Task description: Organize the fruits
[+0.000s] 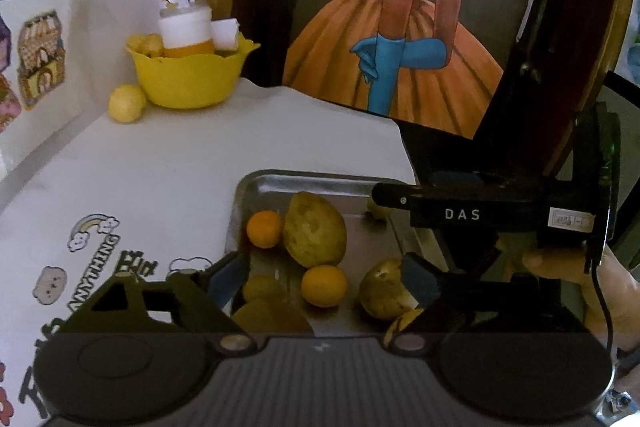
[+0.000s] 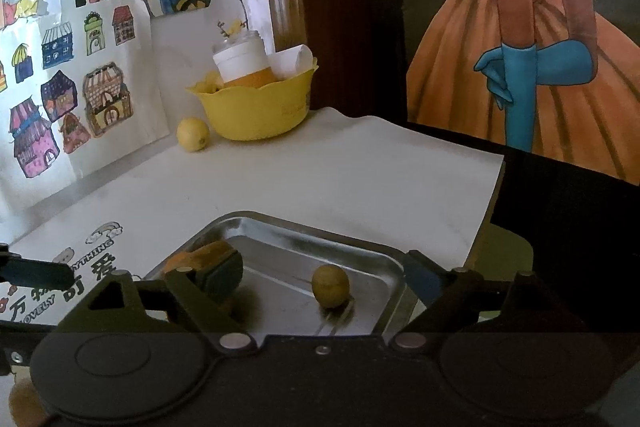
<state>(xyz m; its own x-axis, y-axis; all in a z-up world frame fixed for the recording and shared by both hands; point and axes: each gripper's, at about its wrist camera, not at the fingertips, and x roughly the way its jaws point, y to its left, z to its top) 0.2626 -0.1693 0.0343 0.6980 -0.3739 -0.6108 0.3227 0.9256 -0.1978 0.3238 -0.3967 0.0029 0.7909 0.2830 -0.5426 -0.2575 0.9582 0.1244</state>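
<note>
A metal tray [image 1: 304, 183] holds several fruits: a large yellow-green lemon [image 1: 315, 229], two small oranges [image 1: 264, 229] [image 1: 324, 285] and a spotted yellow fruit [image 1: 382, 293]. My left gripper [image 1: 324, 281] is open over the tray, its fingers either side of the nearer orange. The right gripper's body [image 1: 460, 213] reaches in over the tray's right side. In the right wrist view my right gripper [image 2: 320, 281] is open above the tray [image 2: 320, 233], with a small yellow-green fruit [image 2: 330, 285] between its fingers and an orange fruit [image 2: 200, 255] behind the left finger.
A yellow bowl [image 1: 192, 77] [image 2: 256, 111] with a white-capped jar and fruit stands at the back by the wall. A lemon [image 1: 126, 103] [image 2: 193, 134] lies next to it on the white cloth. A dark framed painting [image 1: 400, 27] stands behind the table.
</note>
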